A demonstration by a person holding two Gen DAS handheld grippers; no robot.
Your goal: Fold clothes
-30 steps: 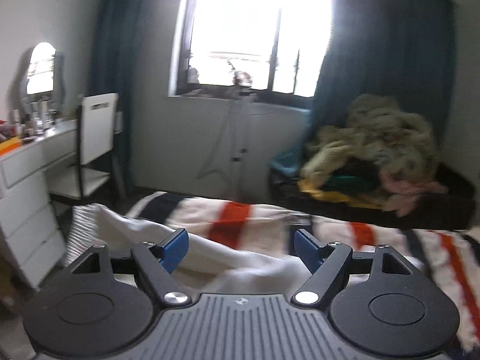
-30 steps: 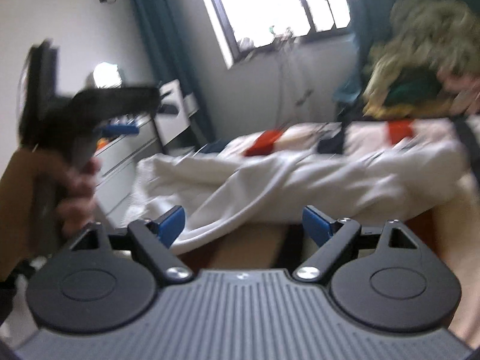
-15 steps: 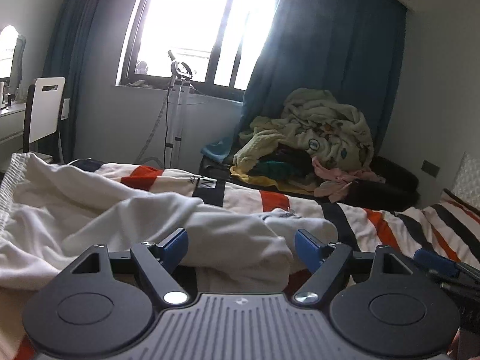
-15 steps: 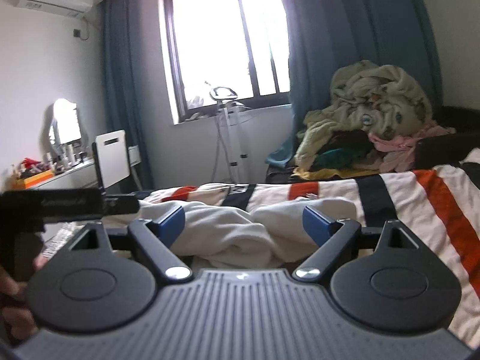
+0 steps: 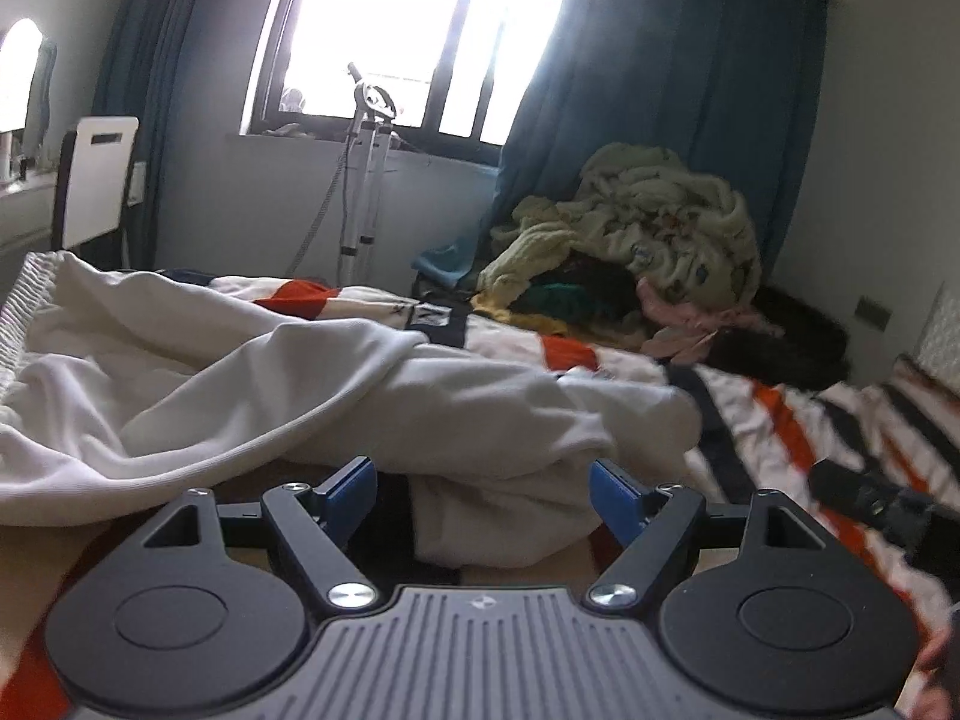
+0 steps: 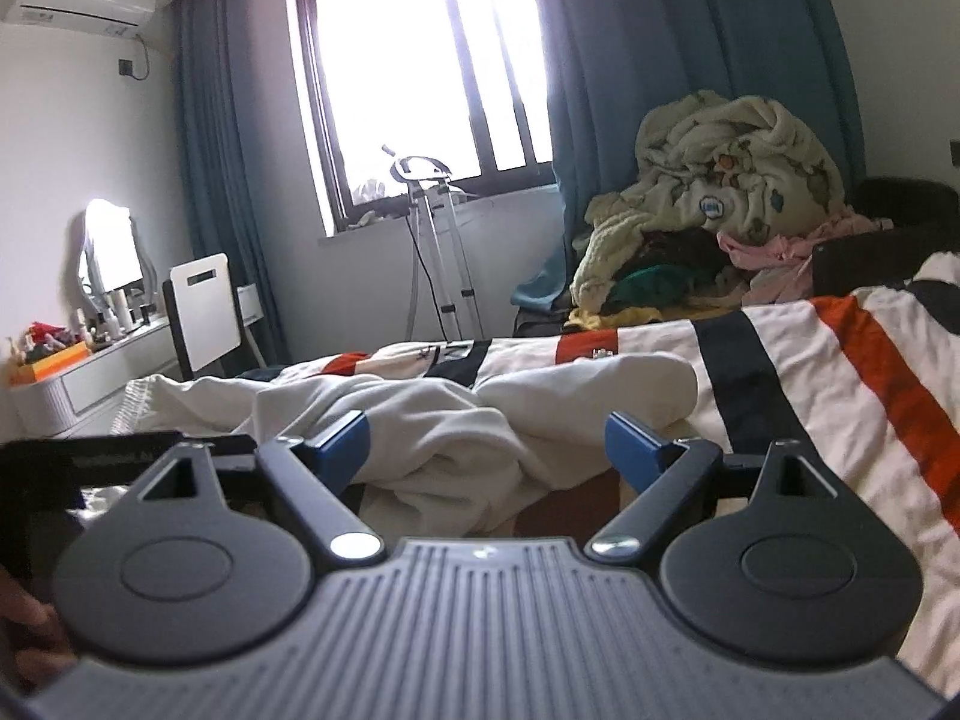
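A crumpled white garment (image 5: 288, 396) with a ribbed hem lies on the striped bed cover (image 5: 780, 420). My left gripper (image 5: 483, 501) hovers low just in front of it, open, with a bunched fold of the cloth between the blue pads but not pinched. In the right wrist view the same white garment (image 6: 432, 420) lies ahead, and my right gripper (image 6: 486, 441) is open close over its near folds. The left gripper body (image 6: 90, 462) shows at the left edge of that view, with a hand under it.
A heap of blankets and clothes (image 5: 648, 240) sits on a dark seat beyond the bed. A garment steamer stand (image 5: 366, 180) is under the window. A white chair (image 6: 204, 306) and a dressing table (image 6: 90, 360) stand at the left. The bed cover (image 6: 840, 372) spreads right.
Both grippers swung from the room's left side toward the bed, then dropped lower and closer to the white garment. Both stayed open throughout.
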